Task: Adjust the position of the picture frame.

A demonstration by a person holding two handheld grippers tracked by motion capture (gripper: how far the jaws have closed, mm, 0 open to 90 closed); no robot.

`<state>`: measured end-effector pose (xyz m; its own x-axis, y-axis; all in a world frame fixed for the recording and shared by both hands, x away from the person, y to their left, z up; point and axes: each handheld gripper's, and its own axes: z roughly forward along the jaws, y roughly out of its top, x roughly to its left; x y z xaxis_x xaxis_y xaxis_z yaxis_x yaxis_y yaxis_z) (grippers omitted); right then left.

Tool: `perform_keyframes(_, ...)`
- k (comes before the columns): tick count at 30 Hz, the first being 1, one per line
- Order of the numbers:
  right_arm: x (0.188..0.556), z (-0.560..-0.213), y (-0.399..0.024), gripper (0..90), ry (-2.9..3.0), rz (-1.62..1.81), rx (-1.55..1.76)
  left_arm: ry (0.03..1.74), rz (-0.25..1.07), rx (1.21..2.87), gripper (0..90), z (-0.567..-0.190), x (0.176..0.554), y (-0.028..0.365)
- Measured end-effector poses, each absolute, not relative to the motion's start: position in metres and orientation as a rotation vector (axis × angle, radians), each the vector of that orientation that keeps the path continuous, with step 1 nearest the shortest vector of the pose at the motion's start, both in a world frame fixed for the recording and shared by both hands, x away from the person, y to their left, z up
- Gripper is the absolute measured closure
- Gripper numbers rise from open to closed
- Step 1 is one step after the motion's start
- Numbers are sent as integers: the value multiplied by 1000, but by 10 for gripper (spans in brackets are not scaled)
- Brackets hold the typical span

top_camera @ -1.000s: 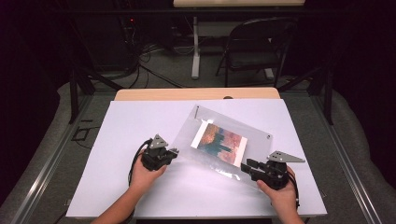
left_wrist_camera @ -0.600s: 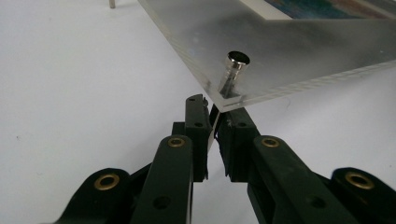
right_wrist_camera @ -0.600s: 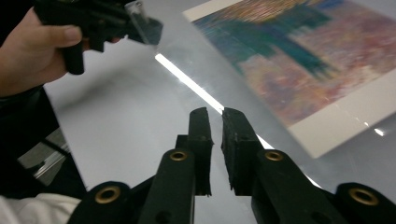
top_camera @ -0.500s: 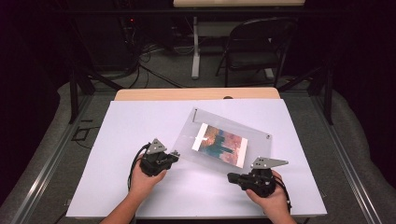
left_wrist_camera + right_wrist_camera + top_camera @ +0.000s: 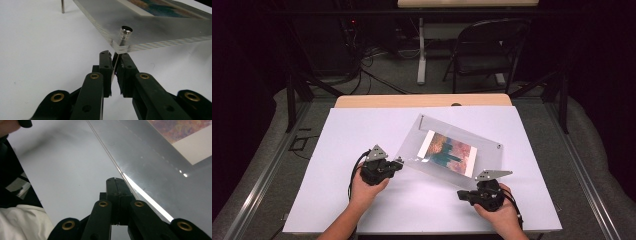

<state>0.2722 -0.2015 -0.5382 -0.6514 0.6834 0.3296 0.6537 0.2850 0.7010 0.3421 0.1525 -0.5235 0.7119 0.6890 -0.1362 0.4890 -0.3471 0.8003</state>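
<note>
A clear acrylic frame (image 5: 412, 150) with a colourful picture (image 5: 448, 152) inside lies askew on the white table (image 5: 362, 130). My left gripper (image 5: 401, 161) is at its near left corner. In the left gripper view the jaws (image 5: 115, 53) are shut on the thin metal pin (image 5: 125, 29) that passes down through that corner of the frame (image 5: 150, 27). My right gripper (image 5: 460, 194) lies just in front of the frame's near edge, pointing left. Its jaws (image 5: 115, 180) have just been closing and now meet with nothing between them, beside the frame (image 5: 150, 157).
Another metal pin (image 5: 62, 6) stands under the frame's far corner. A wooden table edge (image 5: 422, 100) runs behind the white top. Past it are a folding chair (image 5: 487, 50) and cables (image 5: 377, 65) on the floor. A white sleeve (image 5: 22, 222) shows at lower left.
The right gripper has slid left and nearer the table's front edge, away from the frame's corner, and its jaws have closed. The left gripper and the frame have stayed put.
</note>
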Motion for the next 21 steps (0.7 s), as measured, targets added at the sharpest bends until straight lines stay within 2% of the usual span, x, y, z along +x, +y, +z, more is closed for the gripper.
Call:
perform_keyframes(9,276,-538,-202,900,2479,1282,1310,869,281,2031,838,-521,331,156)
perform_keyframes(21,306,-534,-220,900,2415,1322,1446,824,277,2039,853,-519,315,149)
